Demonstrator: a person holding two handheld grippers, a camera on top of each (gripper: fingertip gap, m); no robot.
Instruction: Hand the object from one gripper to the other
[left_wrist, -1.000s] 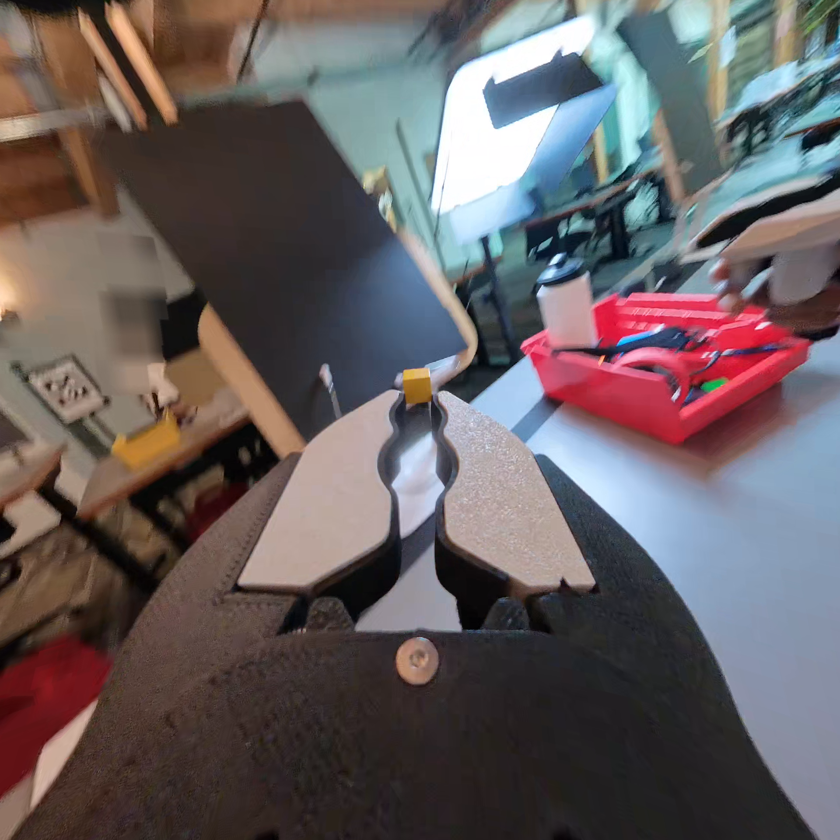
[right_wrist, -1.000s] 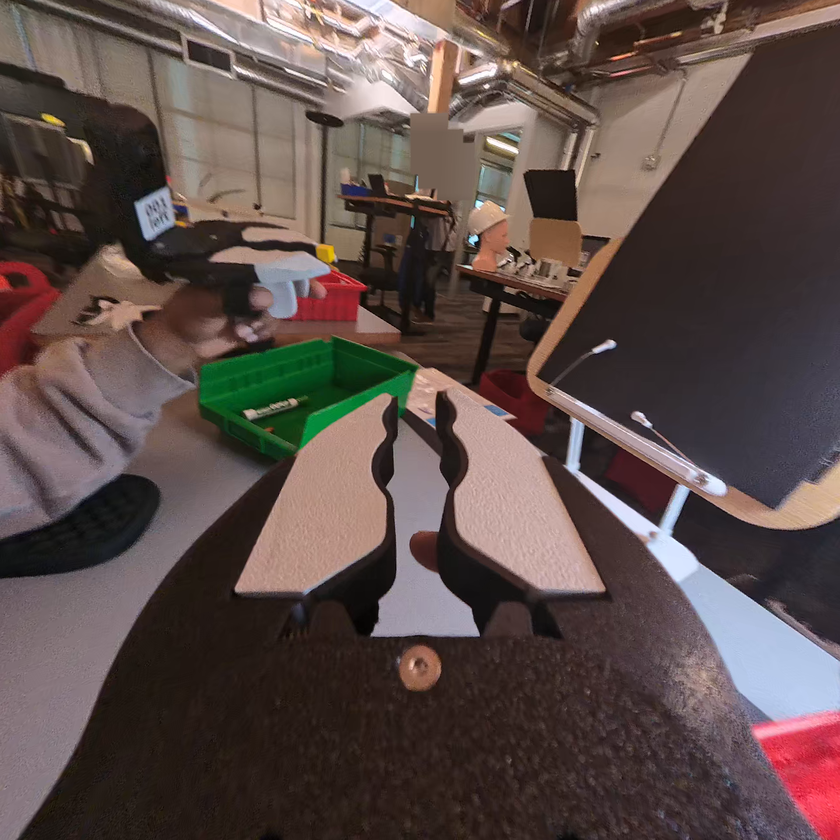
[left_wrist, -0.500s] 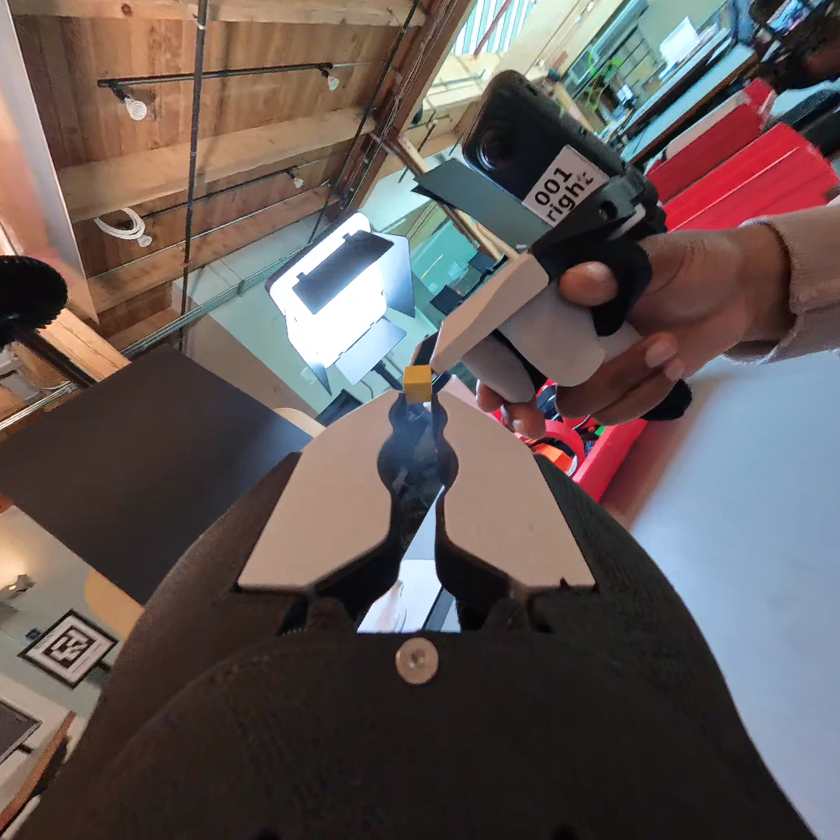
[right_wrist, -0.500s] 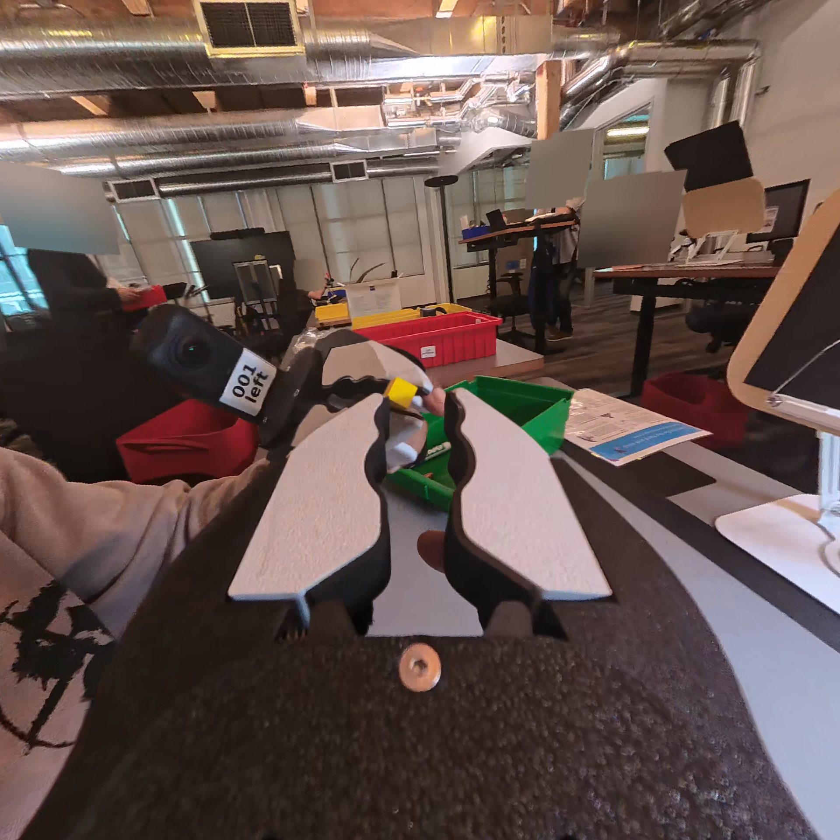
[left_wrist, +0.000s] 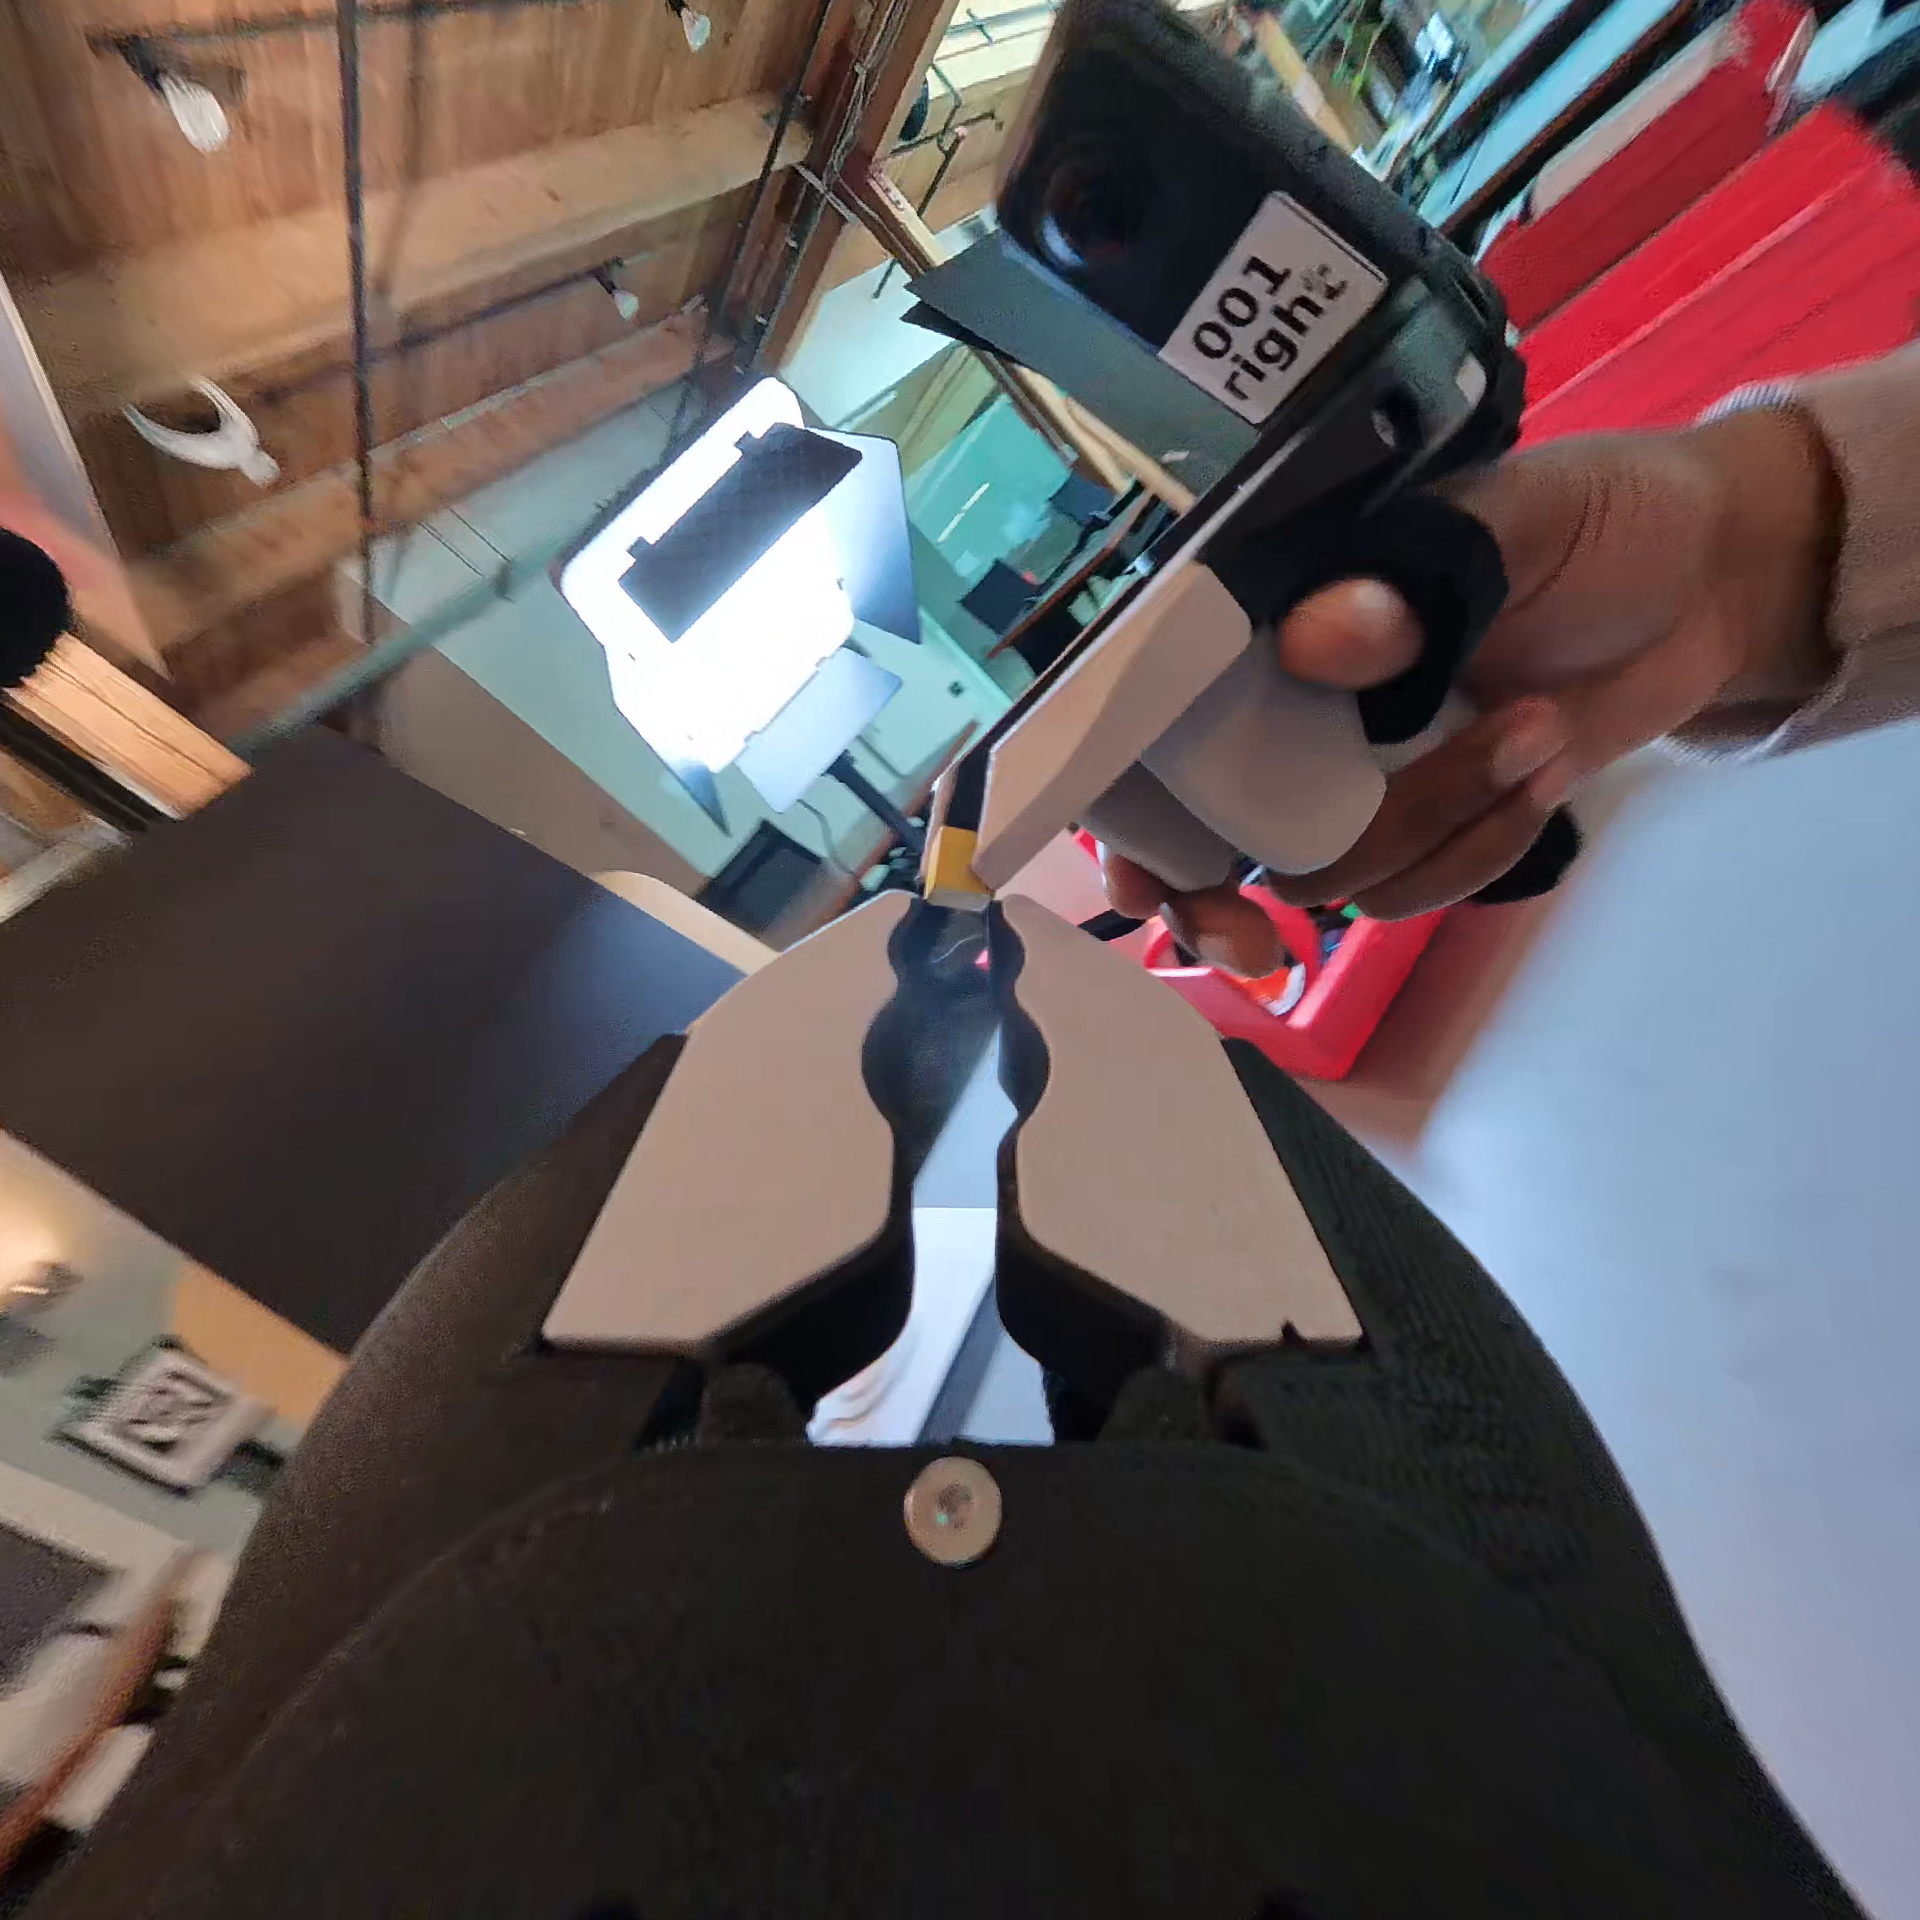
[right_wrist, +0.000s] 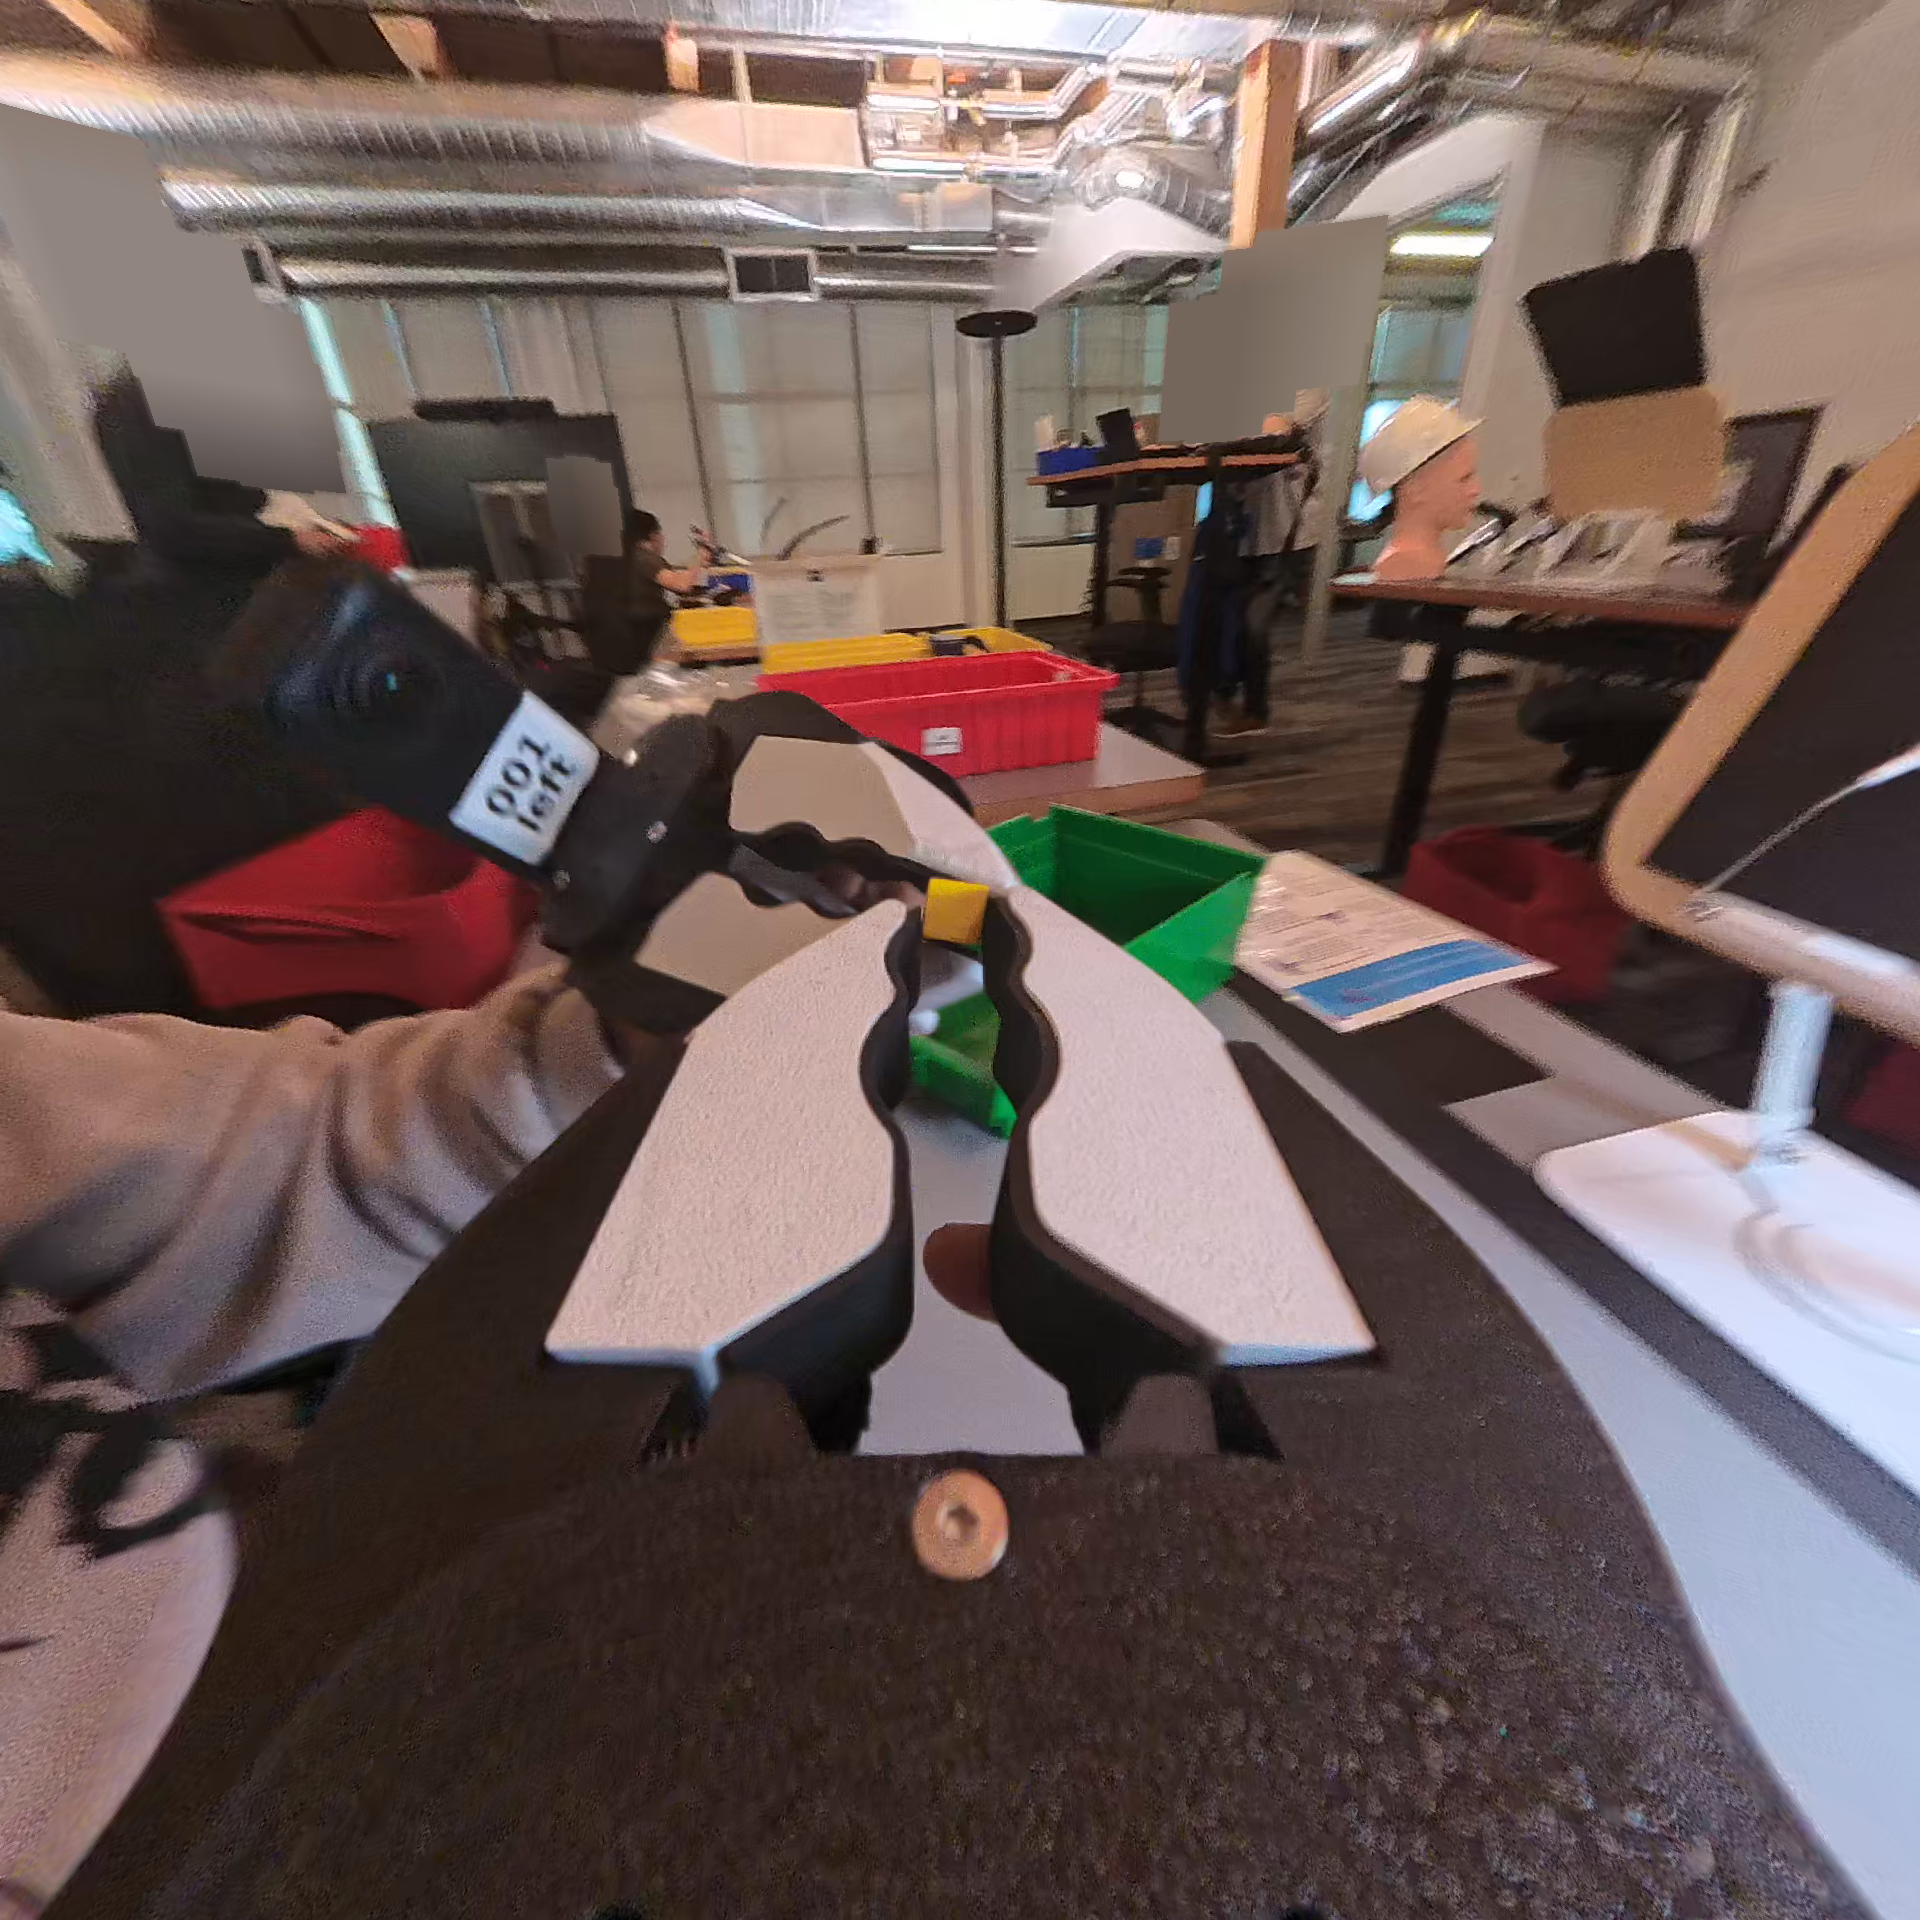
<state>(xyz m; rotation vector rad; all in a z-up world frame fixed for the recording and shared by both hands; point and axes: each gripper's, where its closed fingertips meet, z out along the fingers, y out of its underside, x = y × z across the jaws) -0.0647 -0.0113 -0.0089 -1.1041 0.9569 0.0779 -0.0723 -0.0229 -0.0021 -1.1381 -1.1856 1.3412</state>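
Half a second ago the right tongs (left_wrist: 961, 831) hung just short of the small yellow cube (left_wrist: 957, 869); now they have closed the gap, and the cube sits between their tips as well as at the tips of the left tongs (left_wrist: 951, 912). In the right wrist view the cube (right_wrist: 954, 910) lies in the mouth of the right tongs (right_wrist: 951, 920), with the left tongs (right_wrist: 961, 883) reaching in from the left. The left tongs appear clenched on the cube. Whether the right tongs have clamped it yet I cannot tell. The cube is held in the air above the grey counter (left_wrist: 1714, 1143), so the handover seems at its midpoint: the right should grip firmly before the left lets go.
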